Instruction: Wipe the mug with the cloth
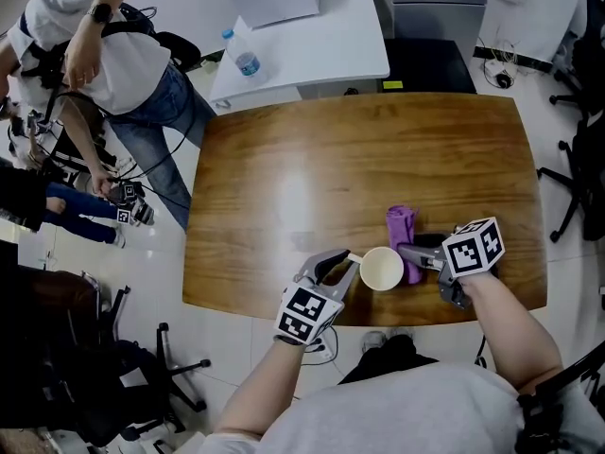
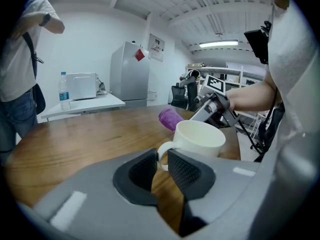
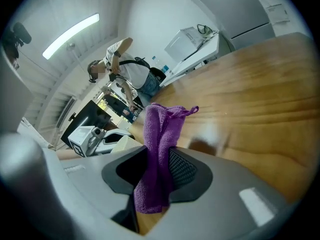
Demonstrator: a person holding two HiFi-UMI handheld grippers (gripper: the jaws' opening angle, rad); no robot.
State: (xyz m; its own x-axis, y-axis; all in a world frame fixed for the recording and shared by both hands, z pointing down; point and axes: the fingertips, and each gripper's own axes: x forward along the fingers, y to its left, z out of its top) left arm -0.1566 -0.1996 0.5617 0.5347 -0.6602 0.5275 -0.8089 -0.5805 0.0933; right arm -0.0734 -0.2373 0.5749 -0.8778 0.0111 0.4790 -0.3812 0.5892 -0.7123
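Head view: mug (image 1: 381, 269) stands near the table (image 1: 312, 159) front edge, purple cloth (image 1: 405, 235) just beside it.

Left gripper view: left gripper (image 2: 161, 160) jaws pinch the mug handle. Keep that firm, w/o tipping.

Right gripper view: right gripper (image 3: 159, 166) jaws clamped on cloth. I'd press it vs. the wall.

Cloth (image 1: 401, 225) btm partly behind mug (image 1: 381, 270)

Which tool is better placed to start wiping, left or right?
Right. The right tool grips the purple cloth beside the mug, while the left tool holds the mug by its handle, likely steadying it.
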